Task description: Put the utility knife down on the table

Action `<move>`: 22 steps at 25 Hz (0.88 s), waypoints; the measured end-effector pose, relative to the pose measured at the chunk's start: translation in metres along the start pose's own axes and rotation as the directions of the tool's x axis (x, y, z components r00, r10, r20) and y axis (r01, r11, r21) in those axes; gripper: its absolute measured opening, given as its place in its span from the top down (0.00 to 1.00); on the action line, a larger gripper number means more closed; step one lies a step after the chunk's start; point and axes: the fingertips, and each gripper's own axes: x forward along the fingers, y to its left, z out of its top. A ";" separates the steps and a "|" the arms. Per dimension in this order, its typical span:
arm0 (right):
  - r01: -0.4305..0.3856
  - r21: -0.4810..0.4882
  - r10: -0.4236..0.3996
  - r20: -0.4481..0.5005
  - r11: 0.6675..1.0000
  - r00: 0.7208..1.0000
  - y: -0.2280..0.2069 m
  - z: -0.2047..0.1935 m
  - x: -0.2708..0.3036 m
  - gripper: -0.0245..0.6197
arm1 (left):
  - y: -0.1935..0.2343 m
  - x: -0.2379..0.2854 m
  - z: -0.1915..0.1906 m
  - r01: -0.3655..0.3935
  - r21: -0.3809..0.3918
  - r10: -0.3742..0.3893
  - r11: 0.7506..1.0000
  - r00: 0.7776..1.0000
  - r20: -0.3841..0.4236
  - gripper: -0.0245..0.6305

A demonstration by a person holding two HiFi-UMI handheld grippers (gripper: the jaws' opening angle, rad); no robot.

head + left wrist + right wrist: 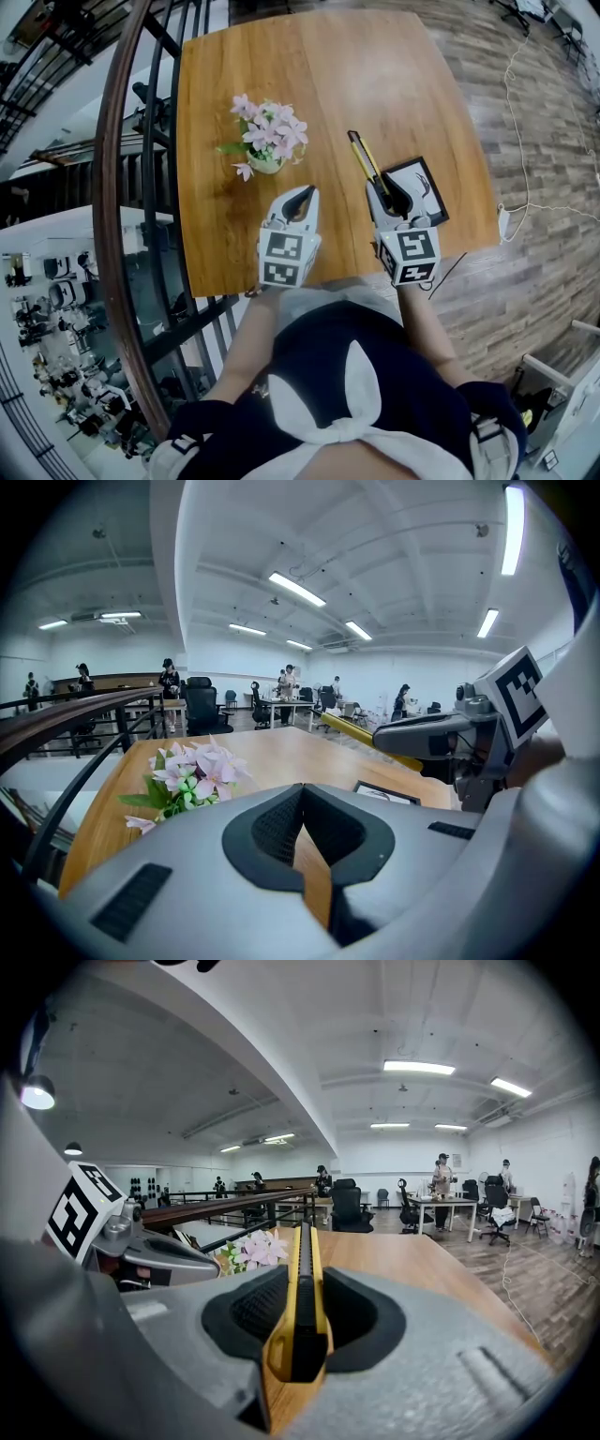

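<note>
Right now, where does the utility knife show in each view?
Head view: utility knife right of centre, right of the flowers.
Left gripper view: right of centre, flowers at left.
Right gripper view: centre, in the right gripper's tongs.
Shared landmark: the pink flowers.

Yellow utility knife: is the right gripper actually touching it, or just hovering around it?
Touching. The right gripper view shows the right gripper with its dark pads pressed against both sides of the utility knife, no gap.

a small pot of pink flowers [267,141] stood left of a black-framed picture [429,192] that lay flat. a curved wooden handrail [105,187] swept down the left side, and a white cable [511,70] trailed across the plank floor [553,281].
</note>
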 end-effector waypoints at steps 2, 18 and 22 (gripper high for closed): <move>-0.003 -0.002 0.003 -0.012 1.000 1.000 -0.001 -0.005 0.002 0.79 | -0.001 0.003 -0.003 0.006 0.008 -0.006 1.000 1.000 -0.004 0.94; -0.042 -0.006 0.042 -0.081 0.999 0.996 0.000 -0.035 0.013 0.79 | 0.002 0.012 -0.020 -0.006 0.016 0.006 1.000 0.999 -0.032 0.94; -0.059 -0.010 0.057 -0.102 0.998 0.993 0.002 -0.045 0.016 0.79 | 0.002 0.014 -0.023 -0.007 0.021 0.008 1.000 0.999 -0.041 0.94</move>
